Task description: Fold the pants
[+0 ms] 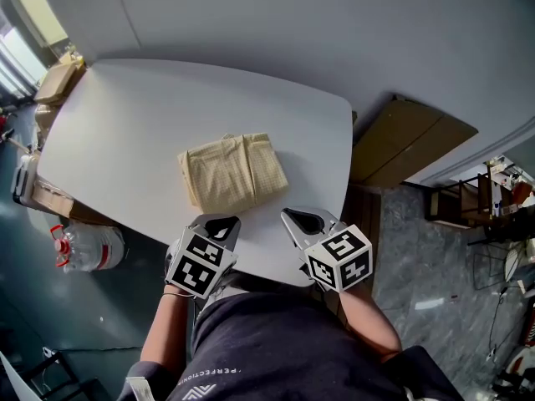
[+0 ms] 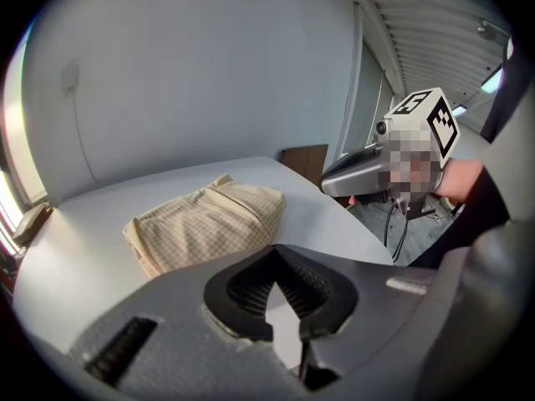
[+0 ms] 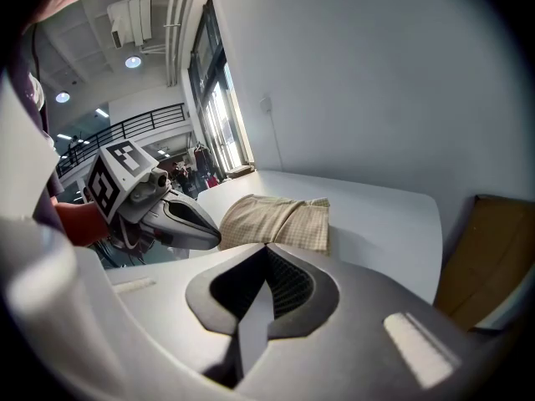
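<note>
So the pants (image 1: 234, 172) were sitting on the white desk (image 1: 142, 115), roughly in the middle and a bit toward the person's side. They were bundled into a chunky little rectangle of pale yellow checked cloth, and honestly they looked pretty much folded to me, though the edges were a bit puffy and uneven.

Both tools hung over the near edge of the desk, just short of the bundle and not touching it. The left tool (image 1: 221, 224) had its jaws pressed together with nothing in them, and the right tool (image 1: 306, 220) was the same: closed up and empty.

As for handling, I'd guess the fabric was light, soft and floppy (thin cotton sort of stuff), so nothing breakable, but the stacked layers would probably slide over each other and sag the second you lifted one side. If it needed another fold or a tidy-up, I'd pinch right through all the layers at the two near corners, one tool each. The fold line on the left side looked firmest. Grabbing only the top layer would likely peel the whole thing open.
</note>
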`<state>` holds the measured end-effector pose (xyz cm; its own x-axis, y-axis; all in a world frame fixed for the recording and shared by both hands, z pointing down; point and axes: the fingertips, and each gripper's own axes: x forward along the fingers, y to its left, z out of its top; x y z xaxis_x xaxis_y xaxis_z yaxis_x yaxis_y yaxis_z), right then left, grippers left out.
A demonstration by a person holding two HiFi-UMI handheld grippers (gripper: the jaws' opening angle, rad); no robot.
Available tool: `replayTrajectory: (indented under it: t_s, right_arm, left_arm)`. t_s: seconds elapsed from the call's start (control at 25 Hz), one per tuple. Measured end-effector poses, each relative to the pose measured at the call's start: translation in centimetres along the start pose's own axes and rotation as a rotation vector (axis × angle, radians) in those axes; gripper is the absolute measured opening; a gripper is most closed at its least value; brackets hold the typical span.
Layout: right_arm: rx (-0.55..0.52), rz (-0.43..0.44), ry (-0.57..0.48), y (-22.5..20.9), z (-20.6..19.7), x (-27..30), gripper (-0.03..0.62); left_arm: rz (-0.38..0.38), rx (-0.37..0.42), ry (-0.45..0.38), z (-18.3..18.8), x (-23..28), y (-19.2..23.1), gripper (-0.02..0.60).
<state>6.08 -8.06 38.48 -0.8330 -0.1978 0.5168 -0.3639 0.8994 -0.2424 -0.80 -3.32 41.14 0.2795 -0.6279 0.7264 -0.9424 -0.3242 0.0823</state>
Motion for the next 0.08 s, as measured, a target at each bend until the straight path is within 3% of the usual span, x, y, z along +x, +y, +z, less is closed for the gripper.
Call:
replayTrajectory:
  t_s: [0.08]
  right_arm:
    - [0.003, -0.001, 0.002, -0.08, -0.05, 0.01, -0.002]
  left_arm:
    - [-0.005, 0.004, 0.0, 0.1, 0.04, -0.12, -0.005]
